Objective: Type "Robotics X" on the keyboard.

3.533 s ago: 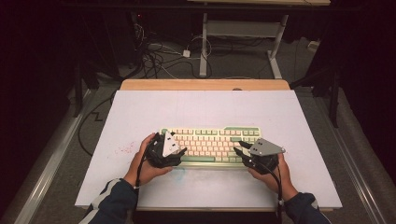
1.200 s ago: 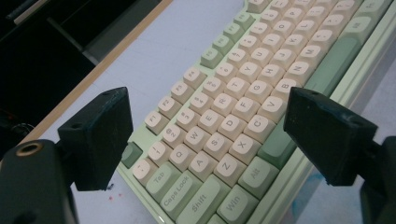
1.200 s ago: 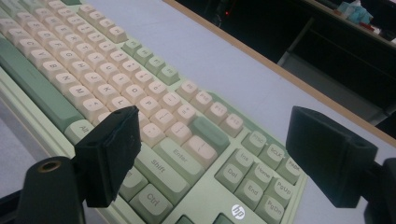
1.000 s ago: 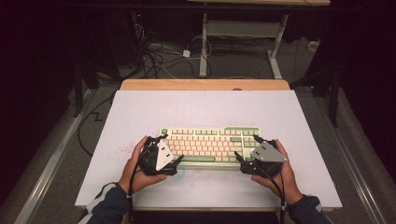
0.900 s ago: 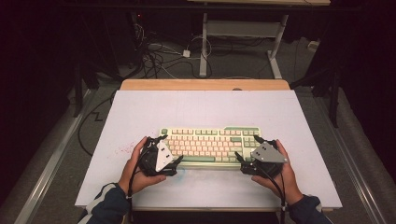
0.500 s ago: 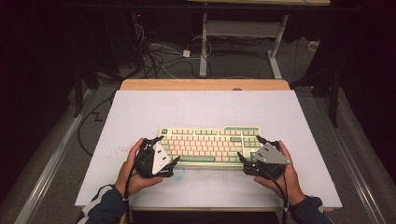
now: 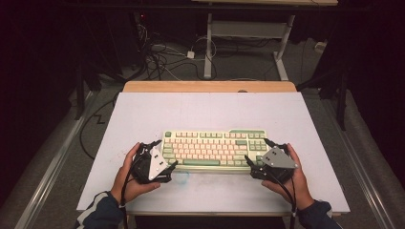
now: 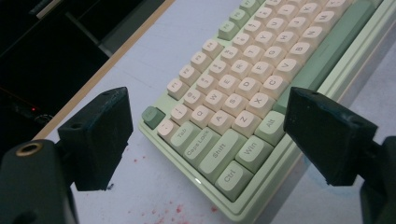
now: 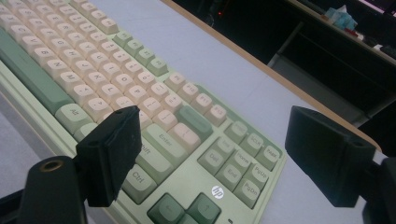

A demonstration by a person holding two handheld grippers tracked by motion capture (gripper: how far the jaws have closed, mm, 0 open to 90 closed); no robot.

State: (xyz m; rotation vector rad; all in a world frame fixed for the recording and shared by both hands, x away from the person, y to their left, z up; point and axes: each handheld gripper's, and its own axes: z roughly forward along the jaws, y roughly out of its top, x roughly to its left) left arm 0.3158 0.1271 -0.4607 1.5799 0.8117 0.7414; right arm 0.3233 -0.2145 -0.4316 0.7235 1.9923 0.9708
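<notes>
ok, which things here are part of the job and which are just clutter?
In the job:
- cream and green keyboard
- left gripper, jaws open at its left end
- right gripper, jaws open at its right end

Lying about:
- red specks on the white table
- tangled floor cables

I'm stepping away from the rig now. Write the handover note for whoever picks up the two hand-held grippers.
Left hand-held gripper: open, empty, at the left end of the keyboard, jaws spanning the corner with the Ctrl key.
Right hand-held gripper: open, empty, at the keyboard's right end, jaws spanning the corner with the arrow keys.
Keyboard: flat on the white table, roughly centred, long side facing the person.
Done: both grippers lined up at the two ends.
Left: neither has closed on the keyboard; likely next is gripping both ends together to lift or shift it. Red specks mark the table near the left end.
</notes>
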